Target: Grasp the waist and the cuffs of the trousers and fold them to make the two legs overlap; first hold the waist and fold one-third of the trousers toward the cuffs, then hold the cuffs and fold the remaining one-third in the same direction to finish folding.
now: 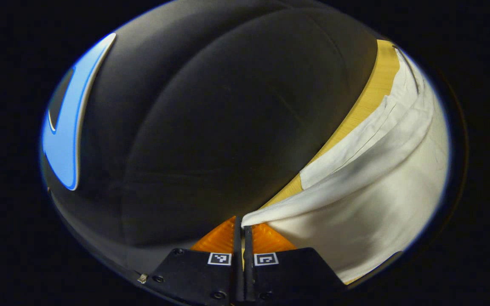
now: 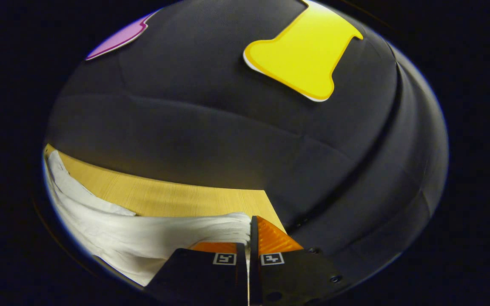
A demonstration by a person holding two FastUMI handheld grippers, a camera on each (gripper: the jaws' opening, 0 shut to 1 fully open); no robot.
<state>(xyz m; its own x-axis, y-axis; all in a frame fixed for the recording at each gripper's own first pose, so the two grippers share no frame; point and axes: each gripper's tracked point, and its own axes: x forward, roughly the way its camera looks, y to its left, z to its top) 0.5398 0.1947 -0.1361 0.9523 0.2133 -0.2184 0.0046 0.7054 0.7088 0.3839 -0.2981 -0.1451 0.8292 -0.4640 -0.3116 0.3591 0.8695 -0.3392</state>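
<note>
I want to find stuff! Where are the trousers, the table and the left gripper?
trousers (image 1: 372, 191), left gripper view, on the hanging white cloth.
table (image 2: 164, 197), right gripper view, on bare wood.
left gripper (image 1: 242, 227), left gripper view, between its fingertips.

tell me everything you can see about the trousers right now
The trousers are white or cream cloth, soft and creased, lifted into draping folds above the light wooden table. The left gripper is shut on one bunched edge, the cloth trailing off to its right. The right gripper pinches another gathered edge, the cloth sagging away to its left. Waist and cuffs cannot be told apart.
</note>
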